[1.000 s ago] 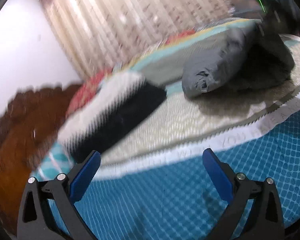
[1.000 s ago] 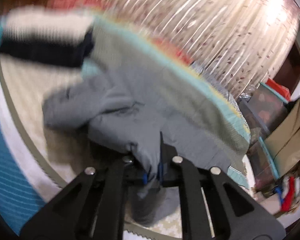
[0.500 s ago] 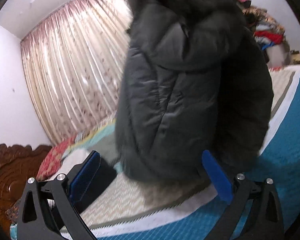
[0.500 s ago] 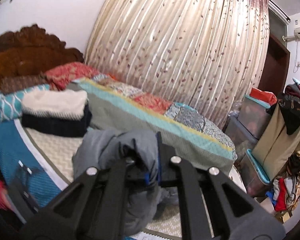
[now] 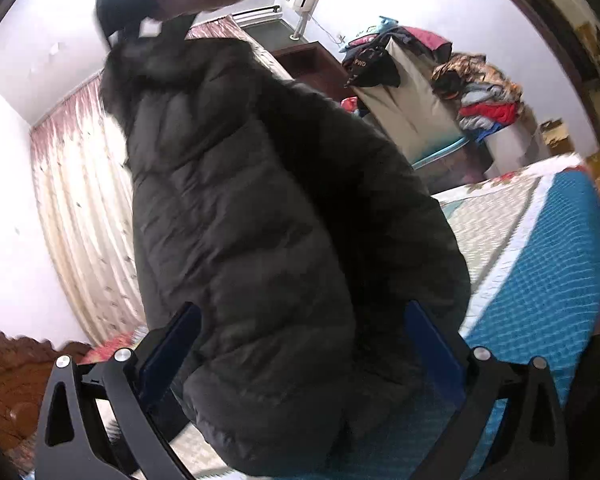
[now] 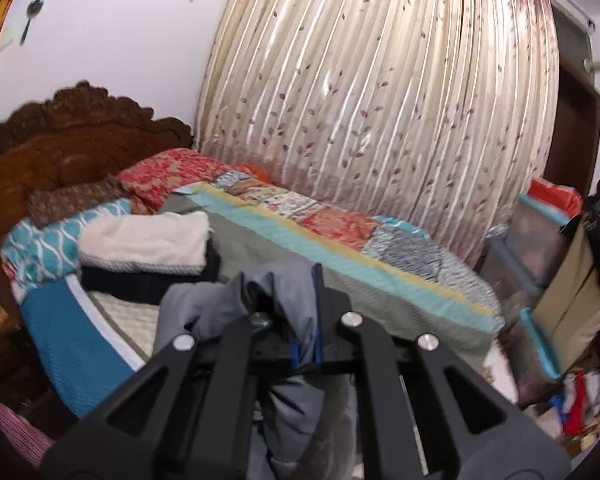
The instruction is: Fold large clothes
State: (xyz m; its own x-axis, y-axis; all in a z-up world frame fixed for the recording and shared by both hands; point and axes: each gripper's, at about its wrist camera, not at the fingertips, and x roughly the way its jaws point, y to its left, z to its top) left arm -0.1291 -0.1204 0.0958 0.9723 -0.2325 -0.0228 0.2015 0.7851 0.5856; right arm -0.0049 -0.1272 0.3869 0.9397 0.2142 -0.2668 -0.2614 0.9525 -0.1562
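right gripper: jaws clamped on a bunch of grey jacket fabric, held up over the bed
left gripper: jaws wide apart, nothing between the pads, jacket hanging just in front
jacket: dark puffer, hanging in the air above the bed, lower hem bunched near the left gripper
bed: teal cover, patchwork quilt
folded pile: white on dark, near the headboard
curtain: behind bed
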